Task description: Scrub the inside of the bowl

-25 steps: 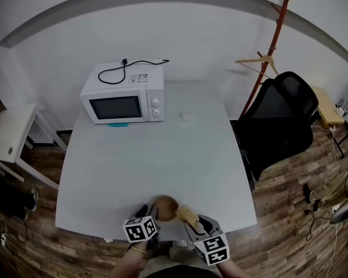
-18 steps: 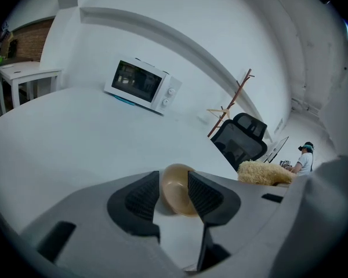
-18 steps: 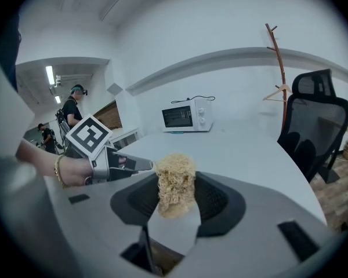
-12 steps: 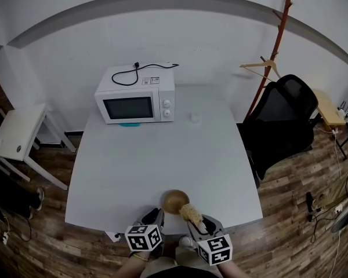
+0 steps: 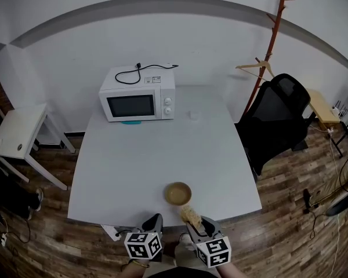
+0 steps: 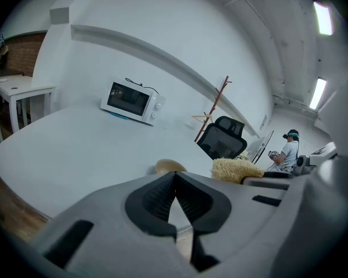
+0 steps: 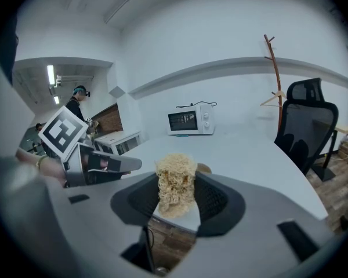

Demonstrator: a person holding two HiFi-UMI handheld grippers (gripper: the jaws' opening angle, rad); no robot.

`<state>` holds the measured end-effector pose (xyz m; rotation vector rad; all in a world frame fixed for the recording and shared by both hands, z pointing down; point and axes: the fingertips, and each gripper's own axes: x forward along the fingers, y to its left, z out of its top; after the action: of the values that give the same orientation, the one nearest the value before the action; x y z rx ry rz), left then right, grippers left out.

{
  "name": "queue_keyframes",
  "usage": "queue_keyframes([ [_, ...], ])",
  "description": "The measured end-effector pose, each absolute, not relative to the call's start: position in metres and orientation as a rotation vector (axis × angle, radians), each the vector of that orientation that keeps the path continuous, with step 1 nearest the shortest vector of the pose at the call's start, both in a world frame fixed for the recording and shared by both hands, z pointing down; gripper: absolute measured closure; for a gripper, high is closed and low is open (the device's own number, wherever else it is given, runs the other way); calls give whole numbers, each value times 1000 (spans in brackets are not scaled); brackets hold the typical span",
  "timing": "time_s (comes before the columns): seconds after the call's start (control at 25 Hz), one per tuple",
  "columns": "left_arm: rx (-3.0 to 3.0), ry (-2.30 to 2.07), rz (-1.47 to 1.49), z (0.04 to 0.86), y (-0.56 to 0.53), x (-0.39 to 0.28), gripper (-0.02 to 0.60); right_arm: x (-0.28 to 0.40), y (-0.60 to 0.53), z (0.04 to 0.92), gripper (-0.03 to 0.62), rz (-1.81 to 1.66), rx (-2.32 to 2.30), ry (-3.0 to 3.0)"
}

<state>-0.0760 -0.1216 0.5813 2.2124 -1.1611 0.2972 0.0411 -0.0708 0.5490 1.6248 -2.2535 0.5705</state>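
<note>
A brown wooden bowl (image 5: 178, 193) stands upright near the table's front edge, and its rim also shows in the left gripper view (image 6: 170, 165). My left gripper (image 5: 155, 218) hangs just off that edge, left of the bowl and clear of it. Its jaws (image 6: 174, 177) are shut together with nothing between them. My right gripper (image 5: 194, 223) is shut on a pale yellow fibrous scrubber (image 5: 189, 214), held just in front of the bowl. In the right gripper view the scrubber (image 7: 175, 181) stands pinched between the pads, hiding most of the bowl (image 7: 205, 168).
A white microwave (image 5: 139, 95) with its cable on top sits at the table's (image 5: 133, 161) far left. A small white object (image 5: 192, 115) lies beside it. A black office chair (image 5: 275, 123) and a coat rack (image 5: 267, 51) stand to the right. A small white side table (image 5: 11, 135) is to the left.
My left gripper came away from the bowl's side, drew back off the table edge and closed. The bowl now stands alone on the table. The right gripper kept hold of the scrubber.
</note>
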Motion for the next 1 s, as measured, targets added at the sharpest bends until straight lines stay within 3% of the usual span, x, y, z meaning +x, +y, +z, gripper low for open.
queue_keyframes([
  [1.0,2224,-1027,256,578,-65,-111,563,-6,-27,542,421,476,1639,-2257],
])
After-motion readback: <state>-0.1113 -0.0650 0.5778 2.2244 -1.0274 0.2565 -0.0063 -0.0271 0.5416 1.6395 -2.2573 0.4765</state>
